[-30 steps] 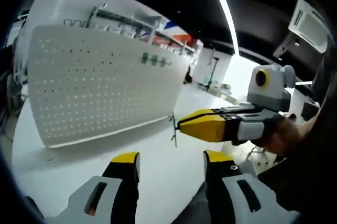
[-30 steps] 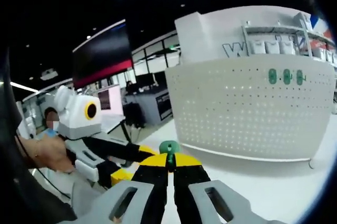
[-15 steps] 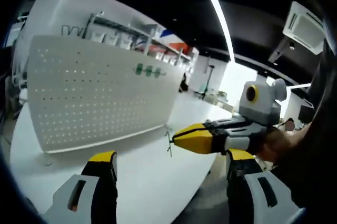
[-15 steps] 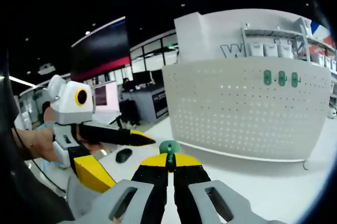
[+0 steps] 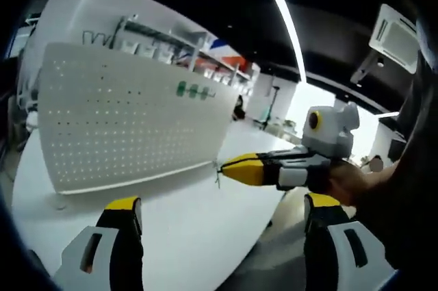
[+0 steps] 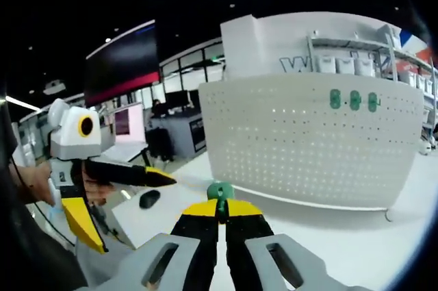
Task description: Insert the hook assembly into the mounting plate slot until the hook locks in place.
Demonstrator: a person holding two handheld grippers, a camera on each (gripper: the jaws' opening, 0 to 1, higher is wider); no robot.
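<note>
1. In the right gripper view, the right claw (image 6: 220, 212) has its two yellow-tipped jaws pressed together on the hook assembly (image 6: 220, 192), whose round green head stands just above the jaw tips.
2. In the left gripper view, the same right claw (image 5: 226, 169) comes in from the right side, held by a person's hand (image 5: 345, 183). A thin dark wire part of the hook sticks out at its yellow tip.
3. The left claw (image 5: 219, 226) has its jaws wide apart in the left gripper view, with nothing between them; only the white desk (image 5: 191, 236) shows in the gap.
4. In the right gripper view, the left claw (image 6: 120, 195) appears at the left, held by a hand (image 6: 41, 181); one jaw points toward the middle of the view and the other hangs downward, well apart from it.
5. The white perforated mounting plate (image 6: 308, 140) stands upright on the desk (image 6: 342, 243), beyond the right claw and not touching the hook.
6. Three green hooks (image 6: 354, 100) are already sitting in a row near the upper right edge of the plate. In the left gripper view the same plate (image 5: 123, 127) is at the left, with the green hooks (image 5: 193, 90) near its top.
7. A small dark object (image 6: 148, 198), which I cannot identify, lies on the desk between the two claws in the right gripper view.
</note>
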